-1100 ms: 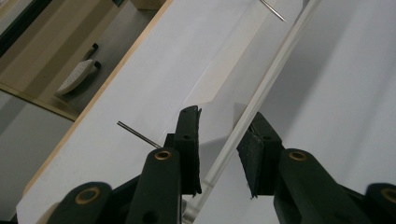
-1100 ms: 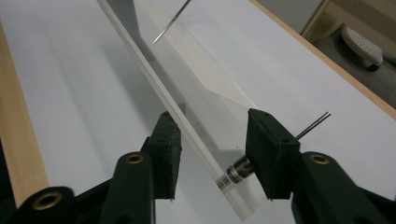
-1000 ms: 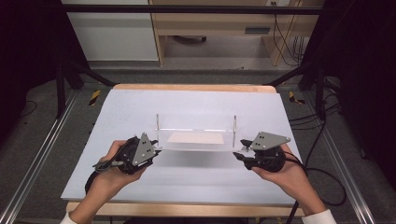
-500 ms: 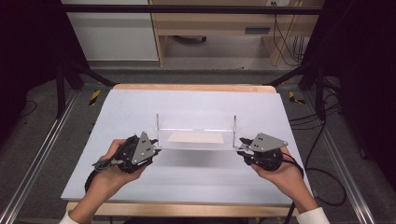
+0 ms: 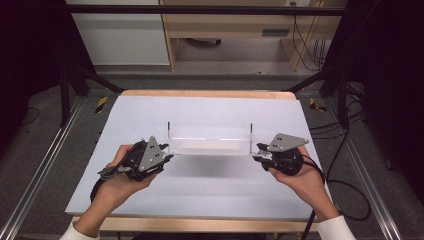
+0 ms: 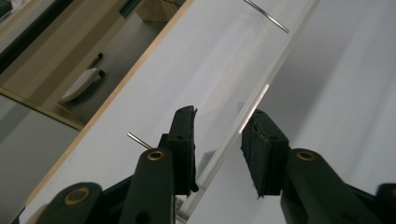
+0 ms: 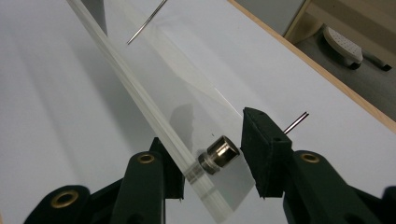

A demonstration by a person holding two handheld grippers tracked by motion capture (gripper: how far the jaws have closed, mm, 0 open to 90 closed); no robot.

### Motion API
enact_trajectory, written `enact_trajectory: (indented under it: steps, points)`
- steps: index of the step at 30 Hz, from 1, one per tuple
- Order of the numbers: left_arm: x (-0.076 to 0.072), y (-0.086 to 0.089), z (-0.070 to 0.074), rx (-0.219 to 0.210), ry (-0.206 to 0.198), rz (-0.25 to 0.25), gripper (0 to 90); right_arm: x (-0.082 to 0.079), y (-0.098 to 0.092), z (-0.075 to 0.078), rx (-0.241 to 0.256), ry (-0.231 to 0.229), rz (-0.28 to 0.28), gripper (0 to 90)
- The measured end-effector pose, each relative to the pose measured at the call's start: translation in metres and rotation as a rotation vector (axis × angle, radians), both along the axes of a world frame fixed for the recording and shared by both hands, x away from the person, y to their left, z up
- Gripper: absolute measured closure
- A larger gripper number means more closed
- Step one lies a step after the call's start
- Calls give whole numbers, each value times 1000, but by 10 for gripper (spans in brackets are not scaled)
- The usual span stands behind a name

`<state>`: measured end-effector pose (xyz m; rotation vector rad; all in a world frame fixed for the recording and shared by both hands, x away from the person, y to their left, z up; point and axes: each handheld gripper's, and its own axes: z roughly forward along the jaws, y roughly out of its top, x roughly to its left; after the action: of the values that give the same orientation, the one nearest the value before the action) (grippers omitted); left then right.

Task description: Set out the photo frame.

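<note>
A clear acrylic plate [image 5: 210,145] lies across the middle of the white table [image 5: 210,200], with a thin metal rod [image 5: 168,131] standing at its left end and another [image 5: 251,132] at its right. My left gripper [image 5: 169,156] is at the plate's left end. In the left gripper view it [image 6: 219,126] is open, its jaws on either side of the plate's edge [image 6: 261,88]. My right gripper [image 5: 260,152] is at the right end. It [image 7: 205,128] is open around the plate [image 7: 140,88] and a small metal cylinder [image 7: 219,151] fixed through it.
The table has a wooden rim [image 5: 205,93]. Metal rails [image 5: 40,170] run along both sides, and cables [image 5: 350,195] trail on the floor at the right. A wooden cabinet [image 5: 225,30] stands behind. A grey pedal-like object [image 7: 343,39] lies on the floor beyond the table.
Both grippers have edged slightly forward at the plate's ends. The plate has not moved.
</note>
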<state>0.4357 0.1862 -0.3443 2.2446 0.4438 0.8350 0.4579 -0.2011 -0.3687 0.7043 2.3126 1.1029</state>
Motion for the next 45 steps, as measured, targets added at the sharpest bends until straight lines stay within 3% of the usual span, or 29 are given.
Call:
enact_trajectory:
  steps: [4,6,7,8,11,17,22,28,31,34,36,42,45]
  points:
    - [-3,6,9,-90,-53,12,479,5,-1,5,6,3,0,613]
    - [-5,10,15,-165,-76,32,400,8,-1,7,9,5,-3,612]
    - [-5,10,15,-165,-76,32,373,10,-1,8,10,6,-2,611]
    - [-8,15,22,-229,-100,52,353,11,-1,9,12,6,-2,611]
    - [-11,24,29,-295,-121,86,308,14,-1,11,16,7,-3,607]
    - [-11,43,28,-363,-89,152,267,20,-2,15,35,5,-10,599]
    - [-8,61,17,-401,-53,209,220,24,-2,18,46,2,-17,592]
    - [-2,77,1,-430,-14,245,208,29,-3,21,54,-1,-25,586]
    - [3,83,-12,-439,44,271,200,31,-3,22,62,-3,-30,582]
    - [8,86,-25,-418,63,300,197,35,-3,23,73,-4,-35,577]
    - [12,88,-34,-382,71,317,193,37,-4,24,82,-6,-37,574]
    - [21,90,-61,-338,134,344,190,46,-6,27,125,-13,-41,561]
    - [23,91,-72,-311,143,358,187,50,-7,27,141,-16,-43,557]
